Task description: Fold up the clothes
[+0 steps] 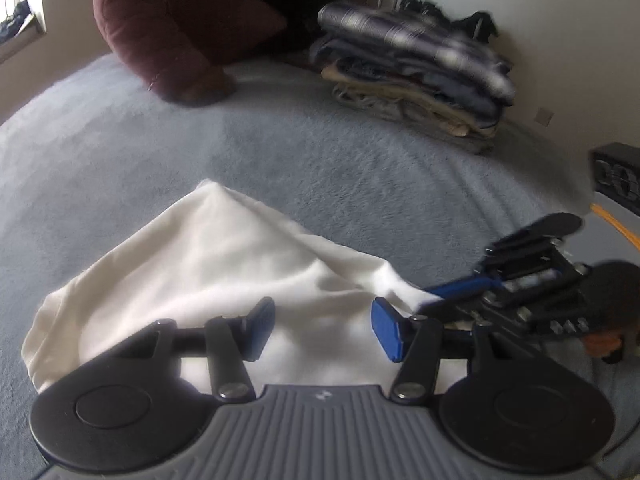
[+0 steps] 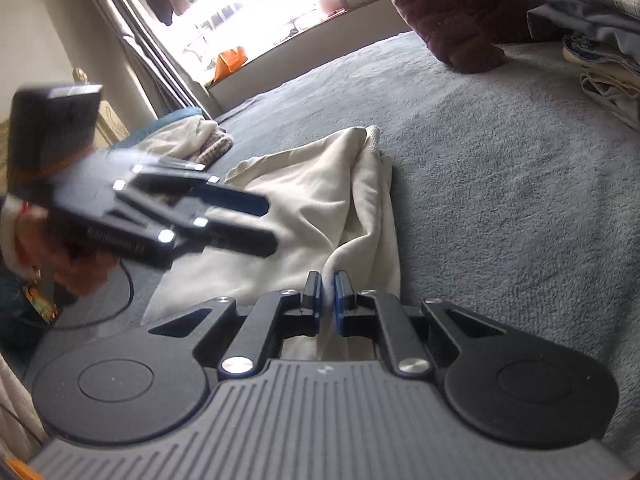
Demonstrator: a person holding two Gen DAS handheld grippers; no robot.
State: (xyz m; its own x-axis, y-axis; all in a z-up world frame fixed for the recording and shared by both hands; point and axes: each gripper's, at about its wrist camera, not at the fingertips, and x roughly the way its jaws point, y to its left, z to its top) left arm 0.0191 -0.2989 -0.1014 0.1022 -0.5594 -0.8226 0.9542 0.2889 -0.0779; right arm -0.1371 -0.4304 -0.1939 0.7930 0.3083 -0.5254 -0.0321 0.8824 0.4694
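White garment (image 1: pixel 208 264) lies on bed (image 1: pixel 360 168); right tongs (image 2: pixel 328 296) pinch it, left tongs (image 1: pixel 320 320) gape.

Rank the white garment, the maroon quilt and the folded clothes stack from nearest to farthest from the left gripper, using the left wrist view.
1. white garment, under the left gripper.
2. folded clothes stack, far right.
3. maroon quilt, far left; too close to call against the stack.

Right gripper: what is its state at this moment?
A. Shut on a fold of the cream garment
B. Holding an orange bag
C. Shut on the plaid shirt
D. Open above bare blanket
A: in the right wrist view the right gripper has its blue pads nearly together with a fold of the cream garment pinched between them.
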